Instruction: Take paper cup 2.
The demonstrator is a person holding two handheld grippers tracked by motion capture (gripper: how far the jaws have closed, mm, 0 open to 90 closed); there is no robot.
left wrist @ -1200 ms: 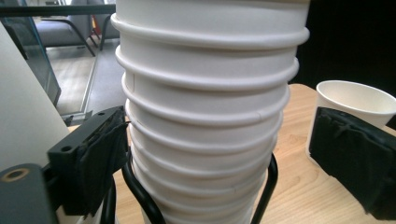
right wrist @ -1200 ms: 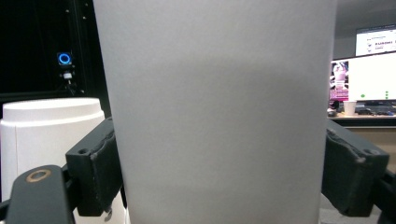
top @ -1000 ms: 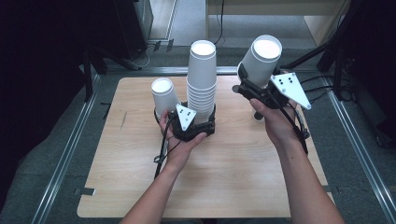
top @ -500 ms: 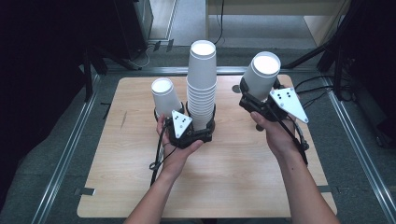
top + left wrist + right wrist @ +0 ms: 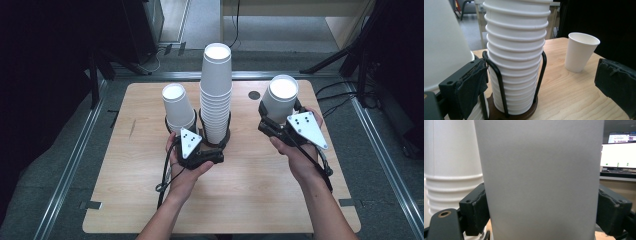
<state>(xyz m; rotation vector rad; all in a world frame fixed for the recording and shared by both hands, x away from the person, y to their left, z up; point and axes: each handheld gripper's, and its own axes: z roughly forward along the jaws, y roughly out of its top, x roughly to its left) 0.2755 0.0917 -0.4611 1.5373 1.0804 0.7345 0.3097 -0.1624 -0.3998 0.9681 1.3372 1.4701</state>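
Both hands have shifted since a second ago: the right gripper (image 5: 280, 119) has come down with its paper cup (image 5: 281, 97), from up in the air at the table's far right to low over the wood, and the left gripper (image 5: 197, 137) has slid a bit back toward the person and to the left, away from the cup rack.

Right gripper first: its jaws are clamped on either side of that single cup, pads pressing the cup's walls, and the right gripper view makes it pretty obvious, with the cup (image 5: 541, 177) upright between the two black jaws. Can't really tell if the cup's bottom is touching the table (image 5: 250, 195) or just above it.

Left gripper: jaws spread wide, nothing held. In its own view the tall stack of cups (image 5: 516, 57) sits between the left jaw and the far-off right jaw, with no pad pressing on it. That stack stands in a black wire holder (image 5: 541, 75) on a round brown base, at the middle of the table. Just left of it, from above, there's a shorter stack of cups (image 5: 177, 107) in its own wire holder, right in front of the left hand (image 5: 182, 172).

The left gripper view also catches the right hand's cup (image 5: 580, 52) standing off to the side.
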